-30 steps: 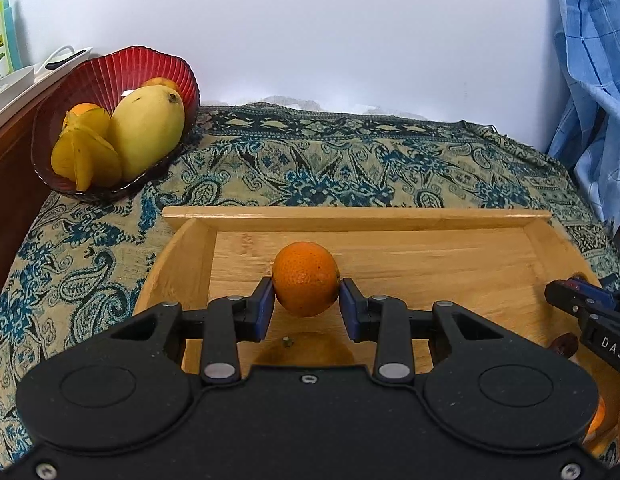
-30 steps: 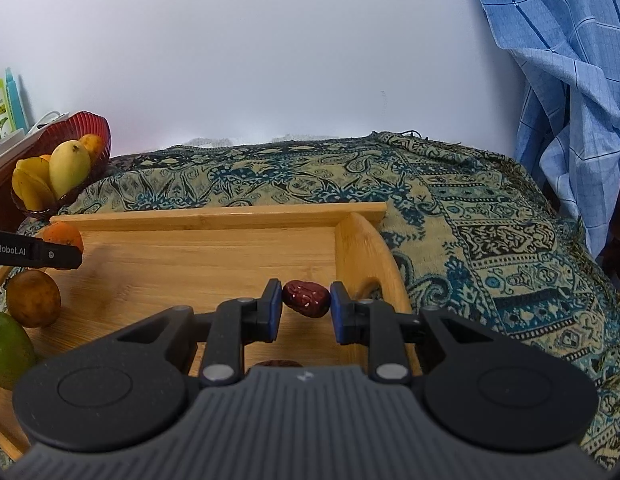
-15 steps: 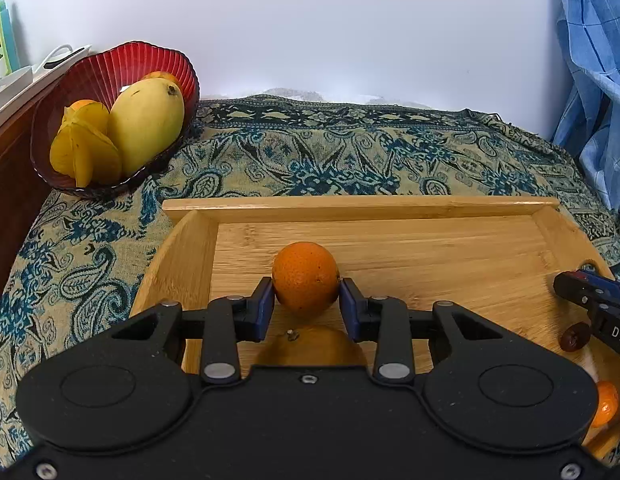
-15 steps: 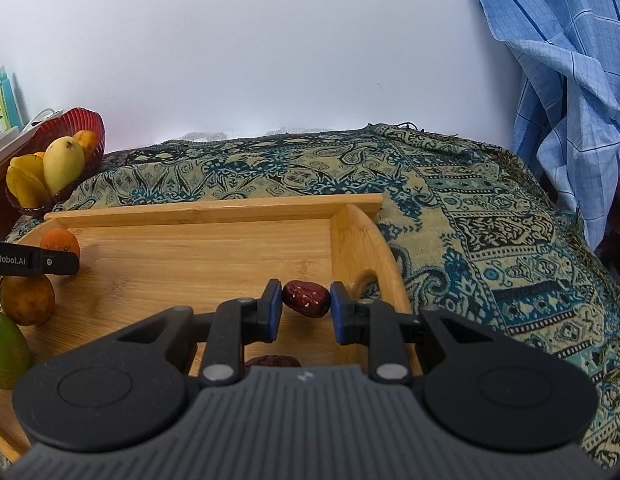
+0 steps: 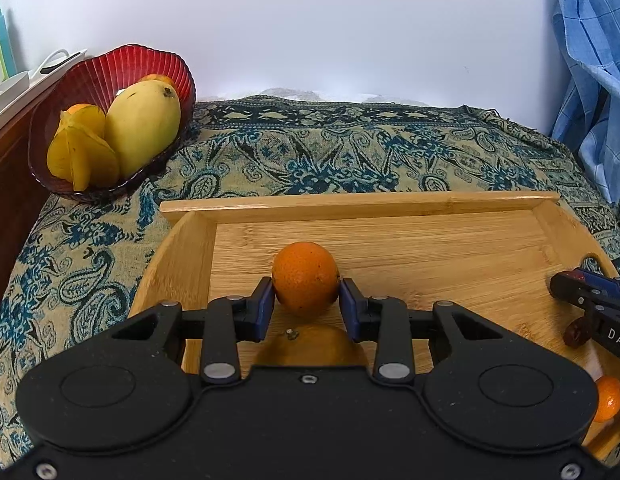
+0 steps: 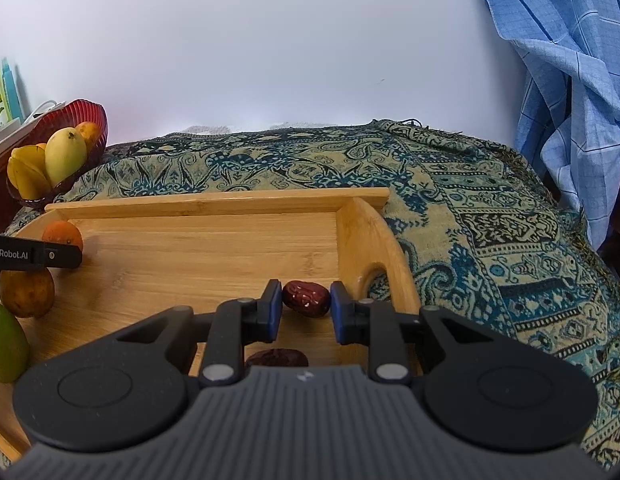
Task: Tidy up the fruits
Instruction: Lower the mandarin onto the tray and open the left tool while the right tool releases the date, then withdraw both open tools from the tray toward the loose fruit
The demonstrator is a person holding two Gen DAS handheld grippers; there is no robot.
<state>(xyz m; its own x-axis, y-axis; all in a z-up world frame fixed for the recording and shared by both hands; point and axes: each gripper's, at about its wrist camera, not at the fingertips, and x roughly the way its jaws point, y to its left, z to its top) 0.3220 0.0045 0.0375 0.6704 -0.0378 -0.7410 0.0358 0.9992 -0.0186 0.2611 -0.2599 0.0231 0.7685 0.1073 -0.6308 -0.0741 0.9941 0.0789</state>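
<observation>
Orange [image 5: 305,278] clamped between blue pads of left gripper [image 5: 306,304], held above tray [image 5: 350,207]; second fruit [image 5: 310,346] just beneath. Red date [image 6: 306,298] pinched in right gripper [image 6: 305,306] (jaws narrow), near tray's right handle; another date [image 6: 277,358] below. Further back, red bowl [image 5: 106,76] with mango [image 5: 144,124] on patterned cloth [image 5: 310,152].

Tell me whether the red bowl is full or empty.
Partly full: the red bowl holds a yellow mango, a starfruit and an orange fruit behind them.
</observation>
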